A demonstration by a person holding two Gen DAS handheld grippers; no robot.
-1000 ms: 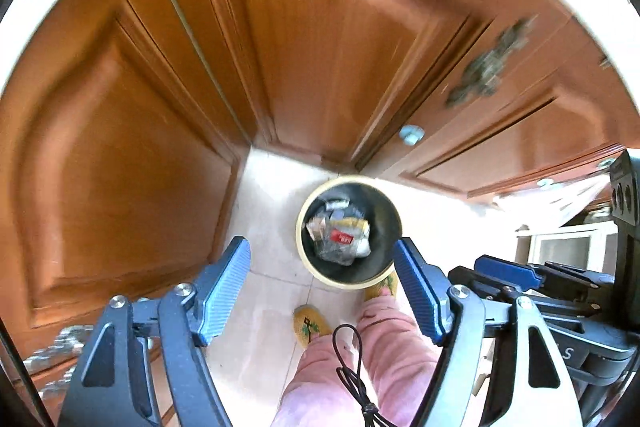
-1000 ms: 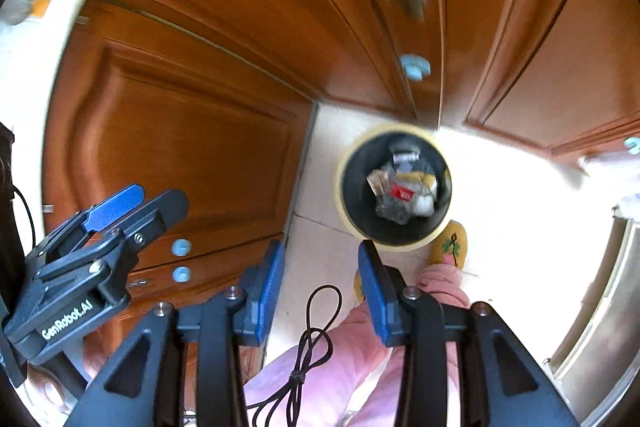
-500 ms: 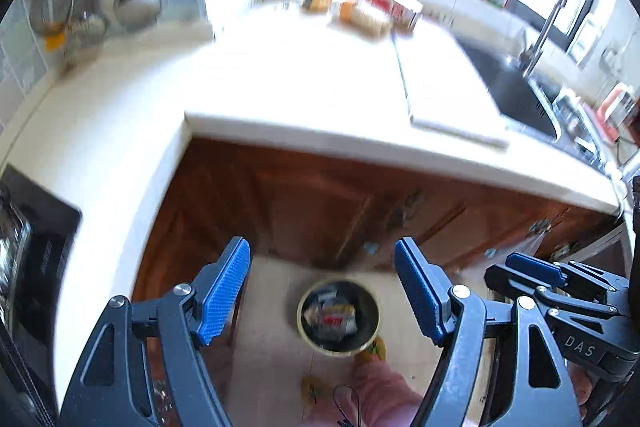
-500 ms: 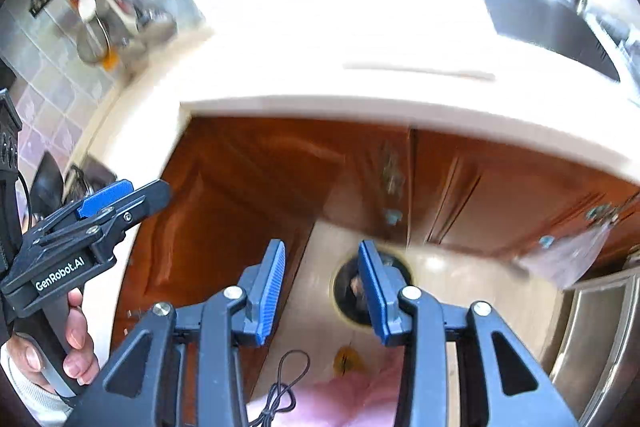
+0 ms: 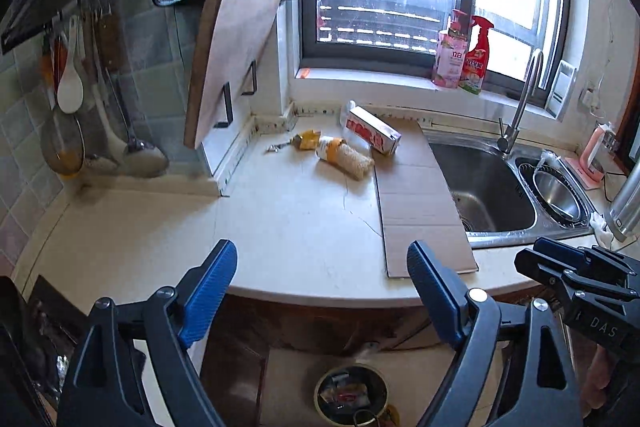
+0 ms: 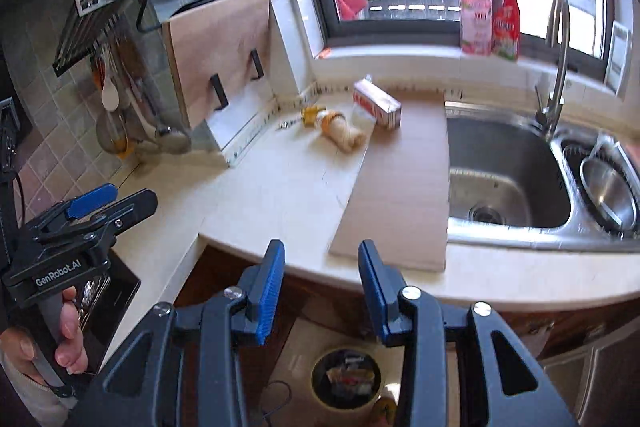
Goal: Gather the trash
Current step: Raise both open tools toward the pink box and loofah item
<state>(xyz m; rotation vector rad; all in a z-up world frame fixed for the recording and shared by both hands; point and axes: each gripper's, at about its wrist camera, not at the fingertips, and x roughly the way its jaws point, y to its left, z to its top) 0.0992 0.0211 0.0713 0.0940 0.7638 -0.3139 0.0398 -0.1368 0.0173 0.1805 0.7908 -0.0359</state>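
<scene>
Both grippers hang over the edge of a kitchen counter (image 5: pixel 280 227): the left gripper (image 5: pixel 322 291) with its blue pads spreading wider and nothing between them, the right gripper (image 6: pixel 321 281) part-way apart and likewise empty. Trash lies near the counter's back wall: a red-and-white carton (image 5: pixel 372 135), a crumpled wrapper (image 5: pixel 344 157) and a small yellow scrap (image 5: pixel 307 141), beside a flat cardboard sheet (image 5: pixel 420 203). On the floor below stands a round bin (image 5: pixel 351 395) holding rubbish.
</scene>
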